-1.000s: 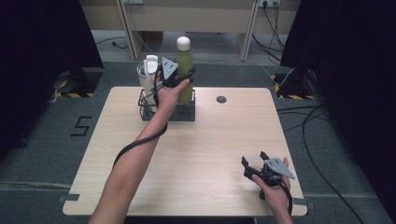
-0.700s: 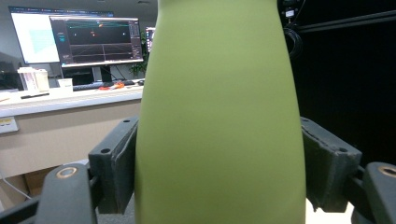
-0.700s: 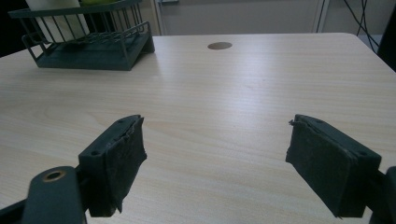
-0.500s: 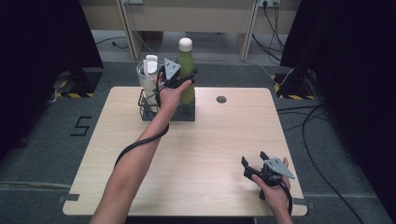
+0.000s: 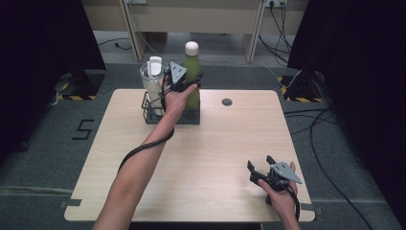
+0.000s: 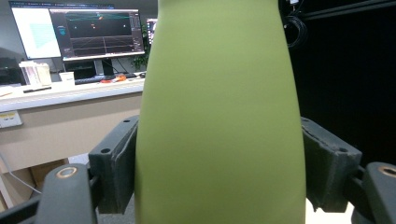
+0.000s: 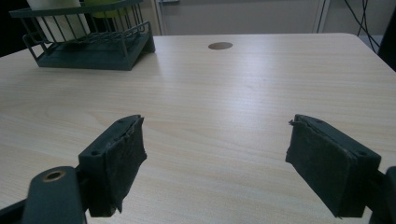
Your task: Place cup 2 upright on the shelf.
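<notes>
Green and smooth, the bottle (image 6: 219,116) sits between my left gripper's (image 5: 184,81) two black pads (image 6: 116,168), which press on its sides partway up the body. From the high view the bottle (image 5: 191,72) stands upright with its pale cap on top, its base at the black wire rack (image 5: 149,115) near the far edge of the wooden table (image 5: 206,158); whether it rests in the rack or is raised a little I cannot tell. Just beside it, on its left in that view, a clear tumbler (image 5: 152,86) with a white lid stands in the same rack.

My right gripper (image 5: 261,172) rests low over the near right corner of the table, well apart from the rack. Its jaws stand wide apart with nothing between them, bare tabletop (image 7: 224,116) showing past the pads (image 7: 123,158). In the right gripper view the rack (image 7: 88,51) lies far off at the upper left, and a small round dark disc (image 7: 220,45) is set in the tabletop beyond.
</notes>
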Available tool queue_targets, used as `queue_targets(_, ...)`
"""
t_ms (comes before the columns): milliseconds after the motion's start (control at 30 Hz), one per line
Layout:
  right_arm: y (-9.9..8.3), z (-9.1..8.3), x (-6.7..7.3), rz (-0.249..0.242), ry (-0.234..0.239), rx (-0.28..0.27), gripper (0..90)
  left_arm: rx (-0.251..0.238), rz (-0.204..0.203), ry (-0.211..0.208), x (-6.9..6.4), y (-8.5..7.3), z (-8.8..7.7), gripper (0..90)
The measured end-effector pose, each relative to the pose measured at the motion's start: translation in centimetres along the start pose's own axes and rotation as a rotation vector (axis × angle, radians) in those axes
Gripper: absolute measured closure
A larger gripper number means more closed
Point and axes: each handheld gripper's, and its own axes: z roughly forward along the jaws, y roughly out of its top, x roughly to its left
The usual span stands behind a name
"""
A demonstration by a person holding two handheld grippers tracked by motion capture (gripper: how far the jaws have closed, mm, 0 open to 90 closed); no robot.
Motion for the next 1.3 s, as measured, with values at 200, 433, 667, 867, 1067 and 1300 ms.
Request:
queue_targets(200,0.0,0.0,0.0,-0.001,0.0,0.002,18.6,0.006,-0.002,0.003,-0.1,-0.3,0.1,23.8)
queue_targets(433,0.0,0.0,0.0,-0.004,0.001,0.001,18.6,0.007,0.008,0.003,-0.2,-0.6,0.1,23.8)
queue_targets(667,0.0,0.0,0.0,-0.002,0.001,0.002,18.6,0.012,-0.001,0.006,-0.1,-1.3,0.0,23.8)
queue_targets(867,0.0,0.0,0.1,-0.002,0.001,0.001,18.6,0.015,-0.009,0.008,-0.2,-1.7,0.1,23.8)
queue_targets(1067,0.0,0.0,0.1,-0.002,0.002,0.004,18.6,0.025,-0.007,0.011,-0.2,-2.1,0.0,23.8)
queue_targets(1300,0.0,0.0,0.1,-0.005,0.002,0.002,18.6,0.035,-0.011,0.009,-0.2,-2.5,0.0,23.8)
